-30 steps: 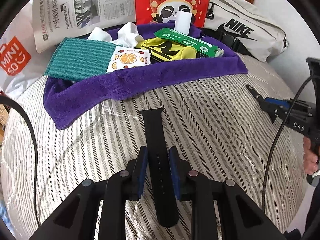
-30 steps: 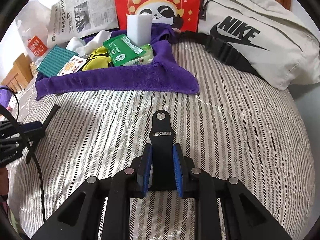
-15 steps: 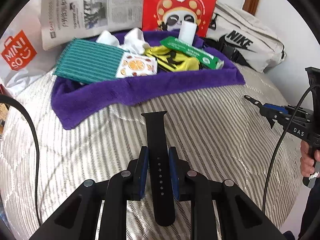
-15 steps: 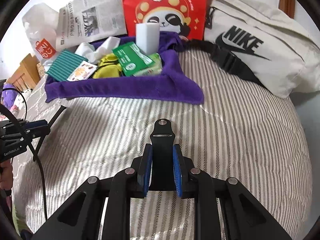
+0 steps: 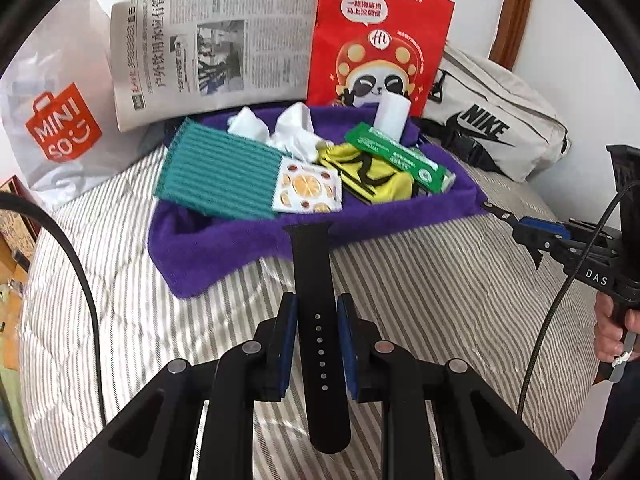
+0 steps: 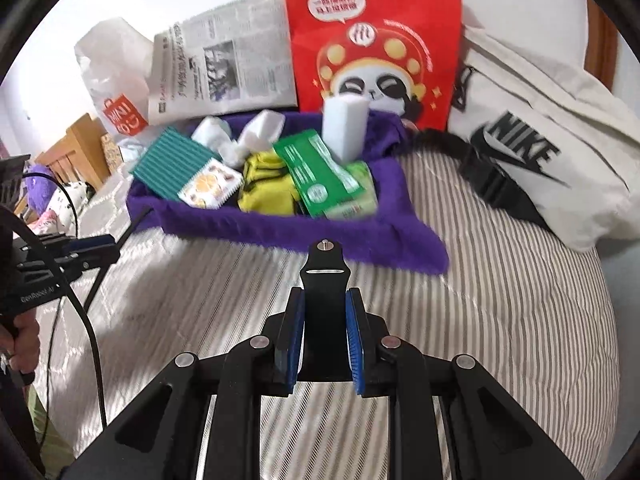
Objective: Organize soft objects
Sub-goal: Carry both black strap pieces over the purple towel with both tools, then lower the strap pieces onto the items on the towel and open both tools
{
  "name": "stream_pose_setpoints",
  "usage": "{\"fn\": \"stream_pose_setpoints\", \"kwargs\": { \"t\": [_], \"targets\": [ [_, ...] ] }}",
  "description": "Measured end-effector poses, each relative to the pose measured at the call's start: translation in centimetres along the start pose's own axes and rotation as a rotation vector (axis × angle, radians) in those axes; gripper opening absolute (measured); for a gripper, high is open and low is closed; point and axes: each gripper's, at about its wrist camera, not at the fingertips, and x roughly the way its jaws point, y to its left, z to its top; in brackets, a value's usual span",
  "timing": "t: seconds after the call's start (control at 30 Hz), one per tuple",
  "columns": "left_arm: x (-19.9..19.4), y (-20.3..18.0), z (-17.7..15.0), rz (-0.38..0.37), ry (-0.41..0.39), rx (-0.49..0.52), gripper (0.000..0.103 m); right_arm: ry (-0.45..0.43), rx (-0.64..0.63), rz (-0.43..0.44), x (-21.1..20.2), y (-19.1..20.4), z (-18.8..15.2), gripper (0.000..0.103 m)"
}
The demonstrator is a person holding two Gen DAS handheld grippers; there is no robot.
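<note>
My left gripper (image 5: 317, 334) is shut on a long black watch strap with holes (image 5: 314, 280), held above the striped bed, its tip over the near edge of the purple towel (image 5: 224, 240). My right gripper (image 6: 323, 334) is shut on the short black strap half with a pin and slot (image 6: 324, 280), just short of the purple towel (image 6: 288, 232). On the towel lie a teal cloth (image 5: 218, 176), an orange-print packet (image 5: 306, 192), a yellow cloth (image 5: 372, 176), a green pack (image 5: 396, 156), white tissues (image 5: 292, 130) and a white sponge (image 6: 344, 126).
Behind the towel stand a newspaper (image 5: 212, 44), a red panda bag (image 5: 376, 40) and a MINISO bag (image 5: 60, 120). A white Nike bag (image 6: 536, 160) lies at the right. The striped quilt (image 6: 500, 320) spreads in front. The other gripper shows at each view's side.
Both grippers have risen and moved forward toward the purple towel, each still holding its strap piece.
</note>
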Motion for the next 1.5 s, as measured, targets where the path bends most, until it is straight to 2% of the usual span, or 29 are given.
{"fn": "stream_pose_setpoints", "kwargs": {
  "t": [0.47, 0.9, 1.2, 1.3, 1.5],
  "targets": [
    [-0.2, 1.8, 5.0, 0.026, -0.068, -0.014, 0.02, -0.101, -0.031, 0.057, 0.7, 0.8, 7.1, 0.021],
    [2.3, 3.0, 10.6, 0.003, -0.079, -0.014, 0.02, -0.097, -0.051, 0.057, 5.0, 0.1, 12.6, 0.021],
    [6.0, 3.3, 11.6, 0.007, -0.029, -0.03, 0.02, -0.073, -0.043, 0.082, 7.4, -1.0, 12.1, 0.021],
    [6.6, 3.3, 11.6, 0.013, -0.026, -0.02, 0.02, -0.061, -0.064, 0.083, 8.2, -1.0, 12.1, 0.021],
    [7.4, 4.1, 11.3, 0.01, -0.02, -0.063, 0.02, -0.046, -0.077, 0.085, 8.9, -1.5, 12.0, 0.021]
  ]
}}
